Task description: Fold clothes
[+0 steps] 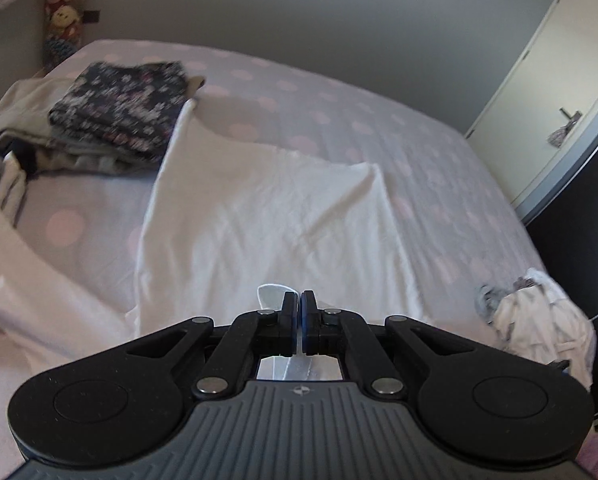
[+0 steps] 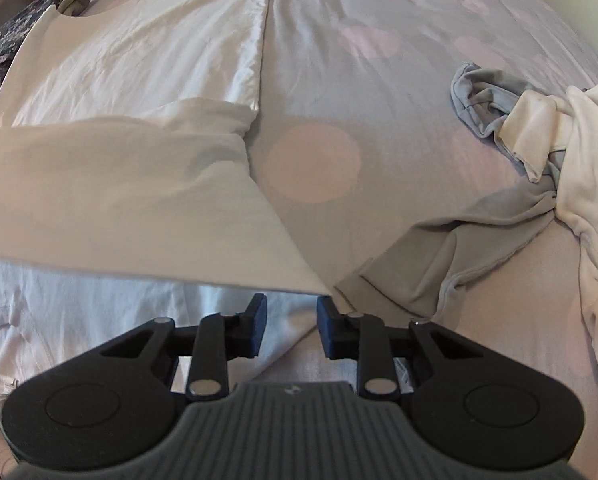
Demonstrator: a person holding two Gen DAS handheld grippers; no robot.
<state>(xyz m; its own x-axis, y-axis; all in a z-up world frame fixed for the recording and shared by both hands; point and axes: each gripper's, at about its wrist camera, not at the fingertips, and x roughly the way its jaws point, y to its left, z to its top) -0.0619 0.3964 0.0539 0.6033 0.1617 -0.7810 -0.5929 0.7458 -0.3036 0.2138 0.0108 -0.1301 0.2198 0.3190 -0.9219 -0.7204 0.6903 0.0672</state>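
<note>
A white garment lies spread on the lilac dotted bed. My left gripper is shut on the near edge of this garment, and a small flap of white cloth sticks out past its fingertips. In the right wrist view a lifted band of the same white garment stretches across from the left, above the flat part. Its corner ends just over my right gripper, which is open with nothing between its fingers.
A stack of folded clothes topped by a dark floral piece sits at the far left of the bed. A crumpled grey garment and a cream one lie to the right. A door stands beyond the bed.
</note>
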